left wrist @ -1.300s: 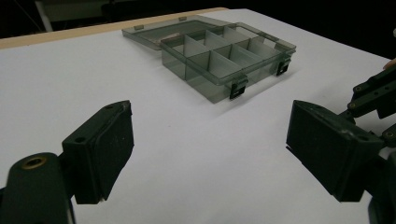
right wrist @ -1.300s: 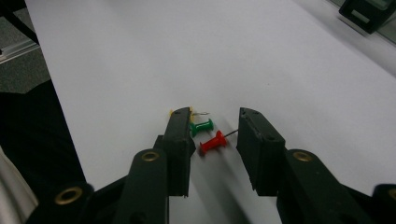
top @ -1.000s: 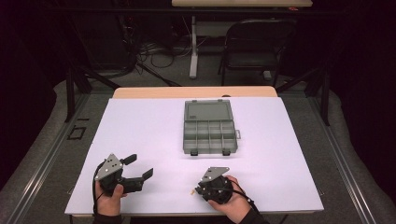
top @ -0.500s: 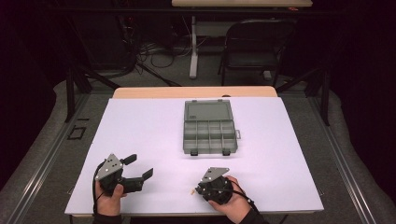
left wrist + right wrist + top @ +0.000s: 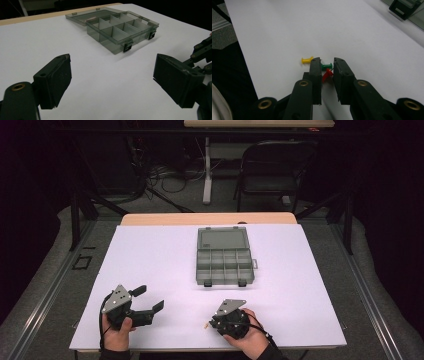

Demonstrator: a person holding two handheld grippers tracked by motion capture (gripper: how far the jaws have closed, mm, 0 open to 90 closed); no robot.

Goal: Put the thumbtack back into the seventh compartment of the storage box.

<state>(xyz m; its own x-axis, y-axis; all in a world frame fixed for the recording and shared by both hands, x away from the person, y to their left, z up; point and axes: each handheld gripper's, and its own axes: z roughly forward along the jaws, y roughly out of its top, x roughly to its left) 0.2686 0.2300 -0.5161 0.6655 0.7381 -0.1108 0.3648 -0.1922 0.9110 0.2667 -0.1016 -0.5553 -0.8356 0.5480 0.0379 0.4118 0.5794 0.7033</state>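
Observation:
Three push pins lie on the white table near its front edge. In the right gripper view my right gripper (image 5: 327,60) points along the tabletop, its jaws drawn close together. A red pin (image 5: 327,75) spans the narrow gap between the pads and a green pin (image 5: 326,66) sits just ahead of it at the tips. A yellow pin (image 5: 307,60) lies outside the left jaw. My left gripper (image 5: 150,297) rests at the front left, open and with nothing between its fingers. An open grey compartment box (image 5: 225,265) stands mid-table, also ahead in the left gripper view (image 5: 117,30).
The box's clear lid (image 5: 222,239) lies flat behind it and its two black latches face me. White table (image 5: 150,250) stretches between the grippers and the box. A chair (image 5: 270,170) and desk legs stand beyond the far edge.

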